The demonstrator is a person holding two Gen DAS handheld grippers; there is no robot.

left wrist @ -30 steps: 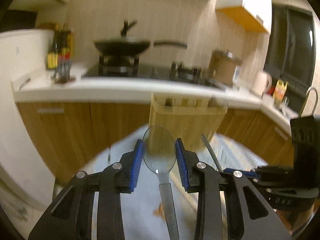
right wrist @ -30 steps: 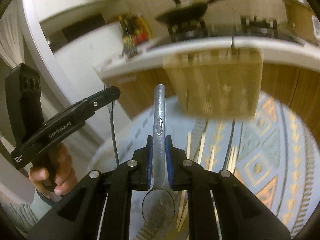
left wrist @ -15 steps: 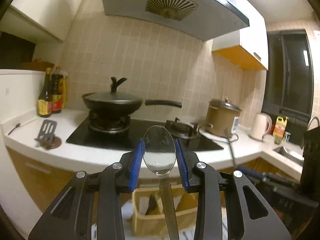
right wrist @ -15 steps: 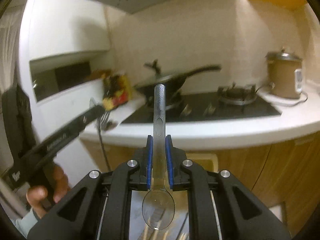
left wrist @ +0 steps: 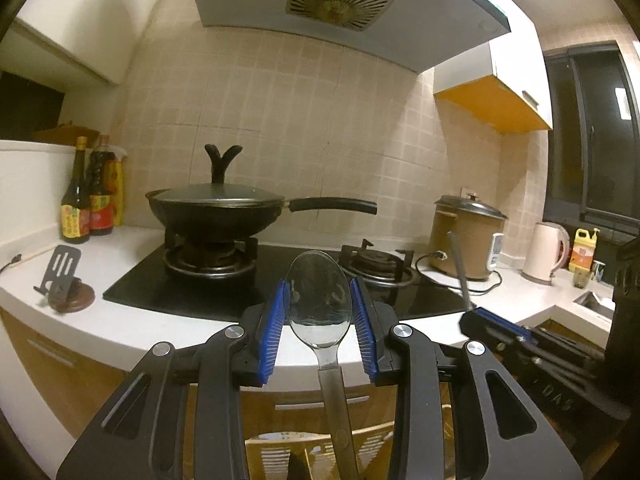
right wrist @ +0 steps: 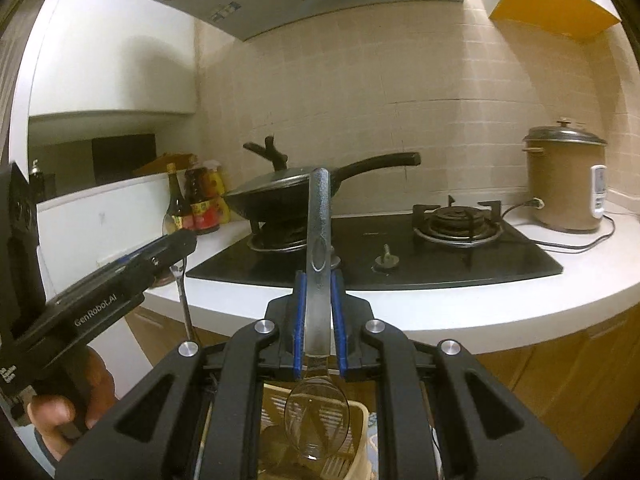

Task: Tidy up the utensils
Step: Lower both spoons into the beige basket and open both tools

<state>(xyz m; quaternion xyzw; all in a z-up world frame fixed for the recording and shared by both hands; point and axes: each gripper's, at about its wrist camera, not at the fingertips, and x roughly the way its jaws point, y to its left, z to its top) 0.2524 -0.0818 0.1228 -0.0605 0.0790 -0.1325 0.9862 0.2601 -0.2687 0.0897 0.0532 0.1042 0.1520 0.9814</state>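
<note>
Carry step: left claw (left wrist: 319,320) grasps a spoon (left wrist: 319,300) by its bowl, right claw (right wrist: 318,320) clenched on a second spoon's handle (right wrist: 319,248), both held before the table (right wrist: 460,312); next, judged, lower each into the utensil basket (right wrist: 352,420) below.

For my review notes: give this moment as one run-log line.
left gripper: shut on spoon bowl | right gripper: shut on spoon handle | both raised facing stove
</note>
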